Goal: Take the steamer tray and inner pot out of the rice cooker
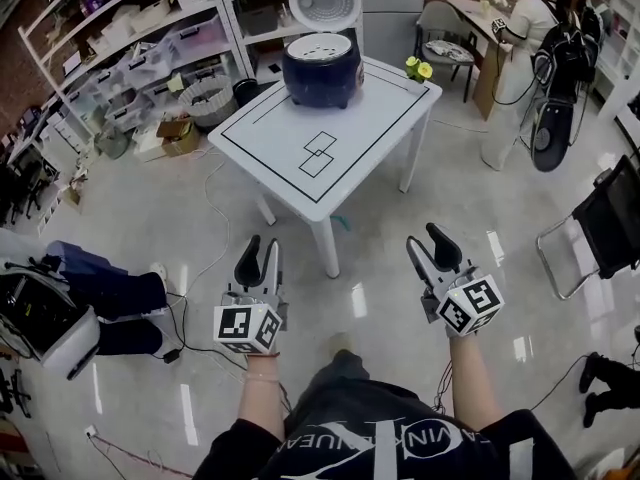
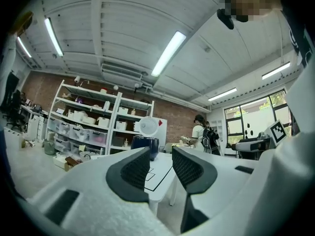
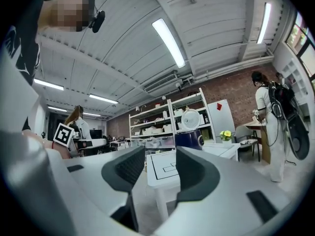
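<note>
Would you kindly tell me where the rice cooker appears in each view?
Head view: rice cooker top centre, on the white table.
Left gripper view: rice cooker centre, above the left-hand jaw.
Right gripper view: rice cooker right of centre, above the right-hand jaw.
Shared landmark: the white table.

Yellow flowers (image 1: 418, 68) on white table (image 1: 380, 118); shelves (image 1: 120, 43) behind

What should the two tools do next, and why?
Probably move closer and reach both toward the rice cooker. The left tool and right tool are open and empty, well short of the table, and the cooker's lid is already up.
</note>
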Available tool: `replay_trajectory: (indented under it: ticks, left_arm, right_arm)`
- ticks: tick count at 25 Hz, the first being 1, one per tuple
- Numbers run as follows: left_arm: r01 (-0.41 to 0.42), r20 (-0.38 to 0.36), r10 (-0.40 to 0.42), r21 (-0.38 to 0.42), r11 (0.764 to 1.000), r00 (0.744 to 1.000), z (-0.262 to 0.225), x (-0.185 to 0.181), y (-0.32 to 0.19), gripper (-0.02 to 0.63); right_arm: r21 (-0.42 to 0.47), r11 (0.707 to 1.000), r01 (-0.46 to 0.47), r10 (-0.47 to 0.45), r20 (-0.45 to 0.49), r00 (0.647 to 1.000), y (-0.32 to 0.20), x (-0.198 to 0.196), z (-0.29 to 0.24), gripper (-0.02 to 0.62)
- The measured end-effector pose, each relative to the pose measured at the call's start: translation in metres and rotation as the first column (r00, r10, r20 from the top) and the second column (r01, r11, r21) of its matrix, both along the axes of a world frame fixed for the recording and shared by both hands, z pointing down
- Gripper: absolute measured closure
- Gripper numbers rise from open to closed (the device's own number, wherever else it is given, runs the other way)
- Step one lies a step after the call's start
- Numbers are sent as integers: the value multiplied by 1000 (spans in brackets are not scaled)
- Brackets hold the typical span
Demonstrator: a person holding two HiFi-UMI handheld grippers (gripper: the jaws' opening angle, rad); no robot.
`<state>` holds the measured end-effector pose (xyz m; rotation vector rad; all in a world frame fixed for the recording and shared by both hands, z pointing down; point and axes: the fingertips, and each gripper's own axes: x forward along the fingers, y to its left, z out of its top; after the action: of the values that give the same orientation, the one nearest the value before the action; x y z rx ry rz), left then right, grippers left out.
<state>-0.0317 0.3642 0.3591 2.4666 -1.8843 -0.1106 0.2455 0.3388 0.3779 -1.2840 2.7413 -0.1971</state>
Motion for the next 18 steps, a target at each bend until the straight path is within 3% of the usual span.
replay_trajectory:
  ticks: [10, 18]
  left_arm:
    - [-33, -2, 33, -6, 999, 999, 2, -42, -119, 489]
    - [-47, -11, 47, -6, 999, 999, 11, -71, -178, 489]
  right_arm:
    - [-11, 1000, -5, 5, -12, 1000, -111, -51, 6, 414]
    - [-11, 1000, -10, 10, -8, 1000, -168, -83, 15, 414]
